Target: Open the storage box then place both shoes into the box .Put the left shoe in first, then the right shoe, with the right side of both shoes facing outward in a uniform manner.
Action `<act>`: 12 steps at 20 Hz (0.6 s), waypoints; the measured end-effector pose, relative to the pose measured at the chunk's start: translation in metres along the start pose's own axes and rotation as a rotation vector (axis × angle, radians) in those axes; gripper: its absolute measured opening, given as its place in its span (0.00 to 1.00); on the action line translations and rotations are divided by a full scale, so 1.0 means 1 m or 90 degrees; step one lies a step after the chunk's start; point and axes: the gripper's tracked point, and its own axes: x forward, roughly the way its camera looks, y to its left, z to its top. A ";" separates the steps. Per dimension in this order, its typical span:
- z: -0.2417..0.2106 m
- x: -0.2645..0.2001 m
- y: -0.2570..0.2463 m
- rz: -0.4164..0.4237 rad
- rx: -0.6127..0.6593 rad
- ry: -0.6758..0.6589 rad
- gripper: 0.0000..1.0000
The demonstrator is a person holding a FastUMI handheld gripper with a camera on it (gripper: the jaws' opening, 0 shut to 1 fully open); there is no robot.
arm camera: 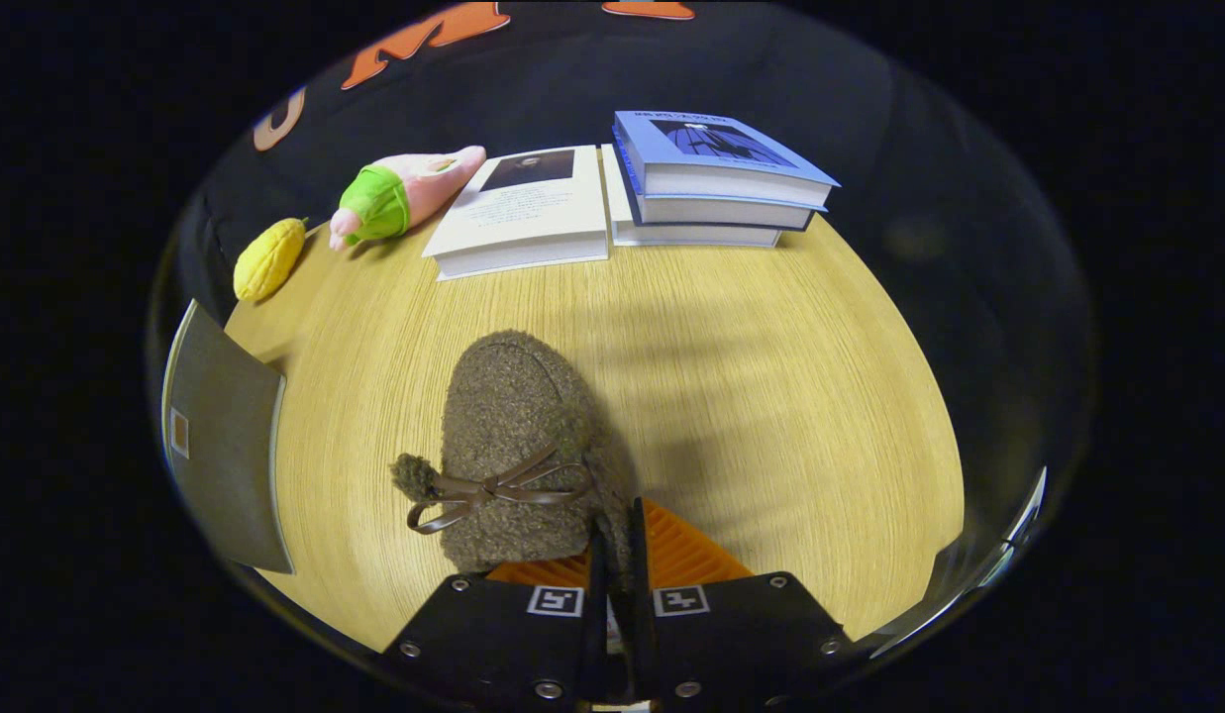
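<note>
My fingers (613, 555) are pinched close together on the back edge of the fuzzy brown shoe (518, 446), low in the middle of the frame. The shoe runs long, straight away from me, toe pointing at the books (716, 178) at the top. The grey box flap (221, 436) waits at the left, so I think I must swing the shoe that way.

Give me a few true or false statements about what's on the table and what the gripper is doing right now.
1. The gripper is shut on the fuzzy brown shoe's edge. True.
2. The shoe has a bow. True.
3. The blue book lies alone. False: it tops a stack.
4. The yellow toy sits between the fingers. False: it lies far beyond them, beside the pink and green plush.
</note>
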 end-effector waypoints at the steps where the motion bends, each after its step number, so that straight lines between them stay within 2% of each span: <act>1: -0.001 -0.003 0.000 0.003 0.012 0.005 0.09; 4: -0.002 -0.014 0.017 0.023 0.042 0.011 0.05; 12: 0.028 -0.068 0.085 0.074 0.056 -0.019 0.05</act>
